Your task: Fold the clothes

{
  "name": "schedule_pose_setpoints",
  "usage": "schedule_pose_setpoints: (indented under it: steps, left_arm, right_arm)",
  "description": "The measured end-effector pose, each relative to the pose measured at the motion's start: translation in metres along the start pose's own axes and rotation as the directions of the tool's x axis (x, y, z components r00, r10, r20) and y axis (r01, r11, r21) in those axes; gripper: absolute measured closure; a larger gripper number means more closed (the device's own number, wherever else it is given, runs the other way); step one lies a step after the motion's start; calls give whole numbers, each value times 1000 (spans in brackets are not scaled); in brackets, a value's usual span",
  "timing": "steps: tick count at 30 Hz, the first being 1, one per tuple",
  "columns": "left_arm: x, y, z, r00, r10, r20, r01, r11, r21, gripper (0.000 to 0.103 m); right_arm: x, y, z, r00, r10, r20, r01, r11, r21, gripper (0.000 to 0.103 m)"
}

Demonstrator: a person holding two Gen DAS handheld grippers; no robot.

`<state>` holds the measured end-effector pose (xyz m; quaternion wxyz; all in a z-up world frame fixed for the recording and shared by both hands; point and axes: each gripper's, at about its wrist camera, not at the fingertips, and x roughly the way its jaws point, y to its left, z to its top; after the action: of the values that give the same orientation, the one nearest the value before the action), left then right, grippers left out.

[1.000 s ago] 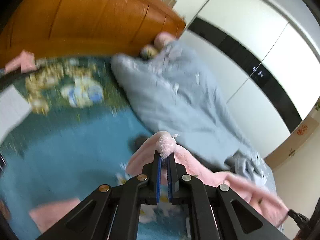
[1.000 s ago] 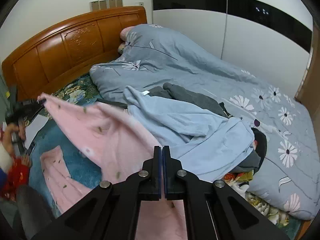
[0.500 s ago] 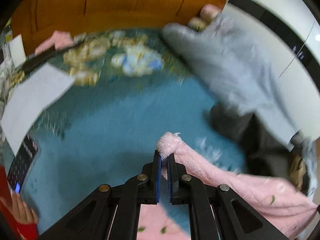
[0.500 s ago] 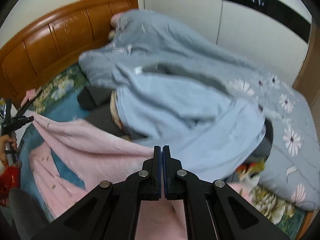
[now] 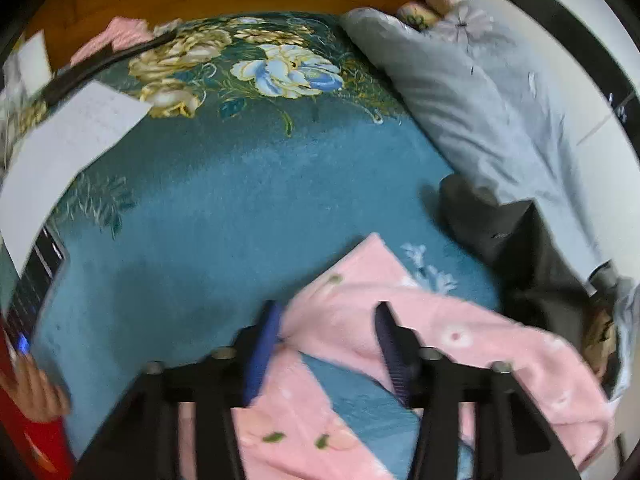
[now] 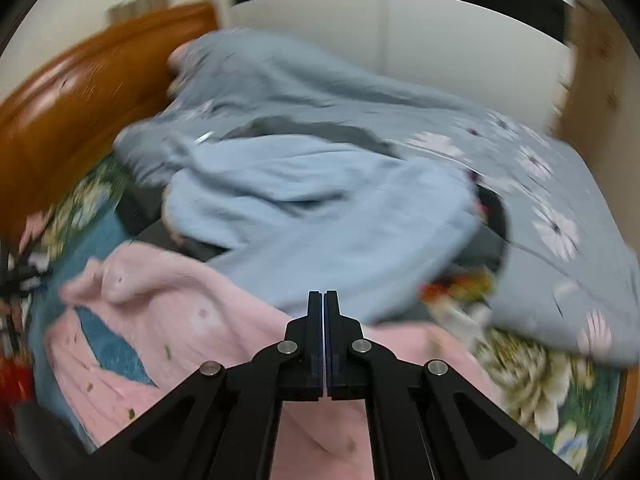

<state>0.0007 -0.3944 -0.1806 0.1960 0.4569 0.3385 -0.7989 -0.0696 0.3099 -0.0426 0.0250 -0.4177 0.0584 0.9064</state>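
Observation:
A pink fleece garment (image 5: 440,328) with small leaf prints lies on the teal bedspread (image 5: 240,200). My left gripper (image 5: 326,320) stands open just over its upper corner, with one blue pad (image 5: 262,344) at the cloth's left edge and nothing pinched. In the right wrist view the same pink garment (image 6: 180,292) runs rumpled under my right gripper (image 6: 323,300), which is shut with the cloth passing beneath its fingers. The view is blurred by motion.
A light blue robe (image 6: 340,220) and a dark garment (image 5: 520,240) are heaped beside the grey flowered duvet (image 5: 480,92). White paper (image 5: 68,140) lies at the left near the wooden headboard (image 6: 60,112). A hand in a red sleeve (image 5: 36,392) shows at the lower left.
My left gripper has come down to the bedspread and opened, letting the pink corner drop flat. The right gripper has stayed shut and swung lower.

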Motion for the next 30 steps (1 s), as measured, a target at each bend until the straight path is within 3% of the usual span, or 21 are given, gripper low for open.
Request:
schedule_pose_setpoints:
  steps: [3, 7, 9, 18, 20, 22, 24, 28, 30]
  left_arm:
    - [-11, 8, -20, 999, -48, 14, 48, 997, -58, 39]
    - [-9, 18, -55, 999, -42, -18, 41, 996, -84, 39]
    - [-7, 22, -68, 999, -23, -43, 19, 996, -91, 39]
    - [-23, 39, -88, 998, 21, -57, -30, 987, -158, 39]
    - [-27, 43, -92, 998, 31, -61, -41, 984, -172, 39]
    - [-29, 57, -93, 998, 23, -66, -37, 973, -227, 39]
    - [-29, 73, -93, 998, 22, -66, -40, 955, -293, 39]
    - [-23, 104, -94, 996, 5, -85, -39, 914, -403, 39]
    - [-17, 114, -91, 993, -13, -116, -36, 909, -415, 39]
  right_arm:
    - [-16, -57, -39, 998, -49, -41, 56, 978, 199, 83]
    - [-16, -116, -111, 982, -72, -176, 141, 896, 421, 81]
    - [-17, -132, -149, 966, -99, -240, 205, 857, 473, 81]
    - [-17, -154, -227, 944, -53, -325, 261, 720, 643, 81]
    - [-20, -149, -226, 948, -40, -316, 241, 738, 630, 80]
    - [-27, -149, -225, 947, -59, -314, 247, 760, 601, 67]
    - [-35, -154, -229, 944, -91, -318, 273, 756, 594, 65]
    - [-58, -174, -250, 928, -140, -345, 341, 690, 638, 65]
    - [-69, -182, -266, 919, -157, -363, 373, 649, 663, 65]
